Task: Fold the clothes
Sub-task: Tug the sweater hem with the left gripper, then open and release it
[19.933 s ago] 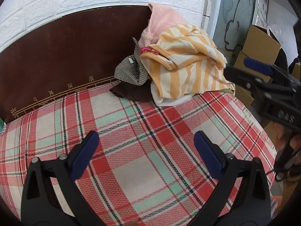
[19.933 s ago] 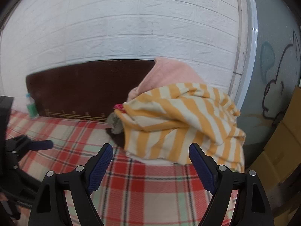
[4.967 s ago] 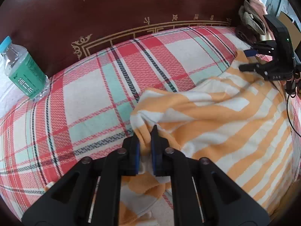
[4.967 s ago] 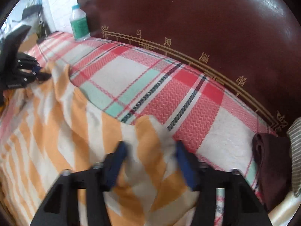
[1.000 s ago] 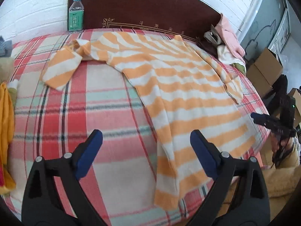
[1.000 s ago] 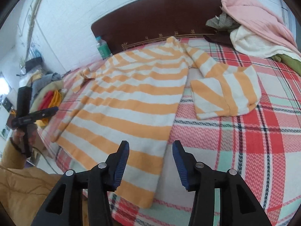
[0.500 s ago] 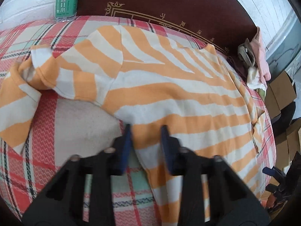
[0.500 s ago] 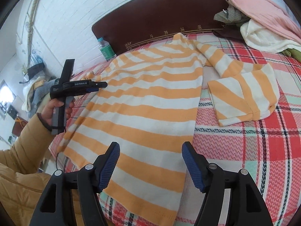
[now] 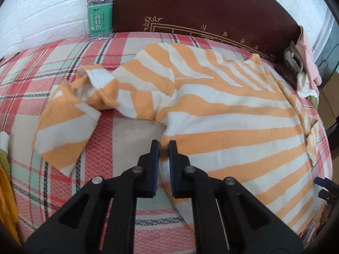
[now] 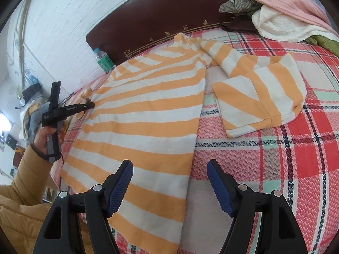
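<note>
The striped top [image 9: 222,114] is spread flat on the plaid bedcover [image 9: 27,78], front or back up I can't tell. Its long axis runs from the neck end by the dark headboard [image 9: 211,6] down to the hem at the near edge of the bed. So the collar points far, the hem points near.

In the left wrist view, the left gripper [image 9: 163,146] is clamped tight on the shirt's left side edge, just below the armpit. A pinch of orange-and-white cloth sits between the pads. The left sleeve [image 9: 70,116] lies crumpled and folded back on itself, out to the left of the body.

Over to the right wrist view: the right gripper [image 10: 169,166] has its jaws wide and opening. It hovers over the shirt's right side edge, low down near the hem. The cloth edge lies between the two fingers, but whether the pads touch it I can't tell. The right sleeve [image 10: 260,93] is bent down and lies on the cover to the right of the body, cuff toward the near side.

A water bottle [image 9: 100,8] stands at the far left against the headboard. A heap of other clothes [image 10: 281,14] is piled at the far right corner.
</note>
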`<state>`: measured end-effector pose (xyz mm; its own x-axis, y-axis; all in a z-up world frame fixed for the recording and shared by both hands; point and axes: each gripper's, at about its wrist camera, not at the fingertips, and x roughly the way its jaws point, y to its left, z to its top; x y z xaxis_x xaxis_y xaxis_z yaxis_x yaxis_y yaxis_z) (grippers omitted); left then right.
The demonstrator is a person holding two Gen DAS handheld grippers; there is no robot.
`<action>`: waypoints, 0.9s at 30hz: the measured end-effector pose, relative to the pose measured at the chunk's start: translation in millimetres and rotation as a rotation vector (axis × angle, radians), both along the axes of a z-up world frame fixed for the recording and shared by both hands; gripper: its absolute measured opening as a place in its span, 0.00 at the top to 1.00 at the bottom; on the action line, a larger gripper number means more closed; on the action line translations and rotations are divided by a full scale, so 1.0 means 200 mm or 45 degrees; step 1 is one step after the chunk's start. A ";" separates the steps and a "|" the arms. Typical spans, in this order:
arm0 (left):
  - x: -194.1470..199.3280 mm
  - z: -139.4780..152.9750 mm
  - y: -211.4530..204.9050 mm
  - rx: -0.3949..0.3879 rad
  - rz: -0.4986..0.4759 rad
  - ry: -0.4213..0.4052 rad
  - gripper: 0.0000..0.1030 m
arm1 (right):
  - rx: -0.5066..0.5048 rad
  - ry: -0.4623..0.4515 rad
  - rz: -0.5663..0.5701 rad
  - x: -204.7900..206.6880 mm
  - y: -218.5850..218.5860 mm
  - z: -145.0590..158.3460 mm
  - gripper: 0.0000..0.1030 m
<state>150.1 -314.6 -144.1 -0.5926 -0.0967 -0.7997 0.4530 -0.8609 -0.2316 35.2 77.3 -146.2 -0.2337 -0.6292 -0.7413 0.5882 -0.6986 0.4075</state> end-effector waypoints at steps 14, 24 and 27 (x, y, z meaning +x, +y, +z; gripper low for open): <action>0.53 -0.06 0.46 -0.064 -0.118 -0.109 0.75 | -0.026 -0.017 0.052 -0.01 -0.04 -0.01 0.25; 0.68 0.00 0.56 -0.053 -0.018 -0.126 0.92 | -0.012 0.037 0.038 0.01 0.02 0.04 0.25; 0.70 0.02 0.54 -0.190 0.097 -0.124 0.88 | 0.015 0.073 0.009 -0.02 0.06 0.05 0.25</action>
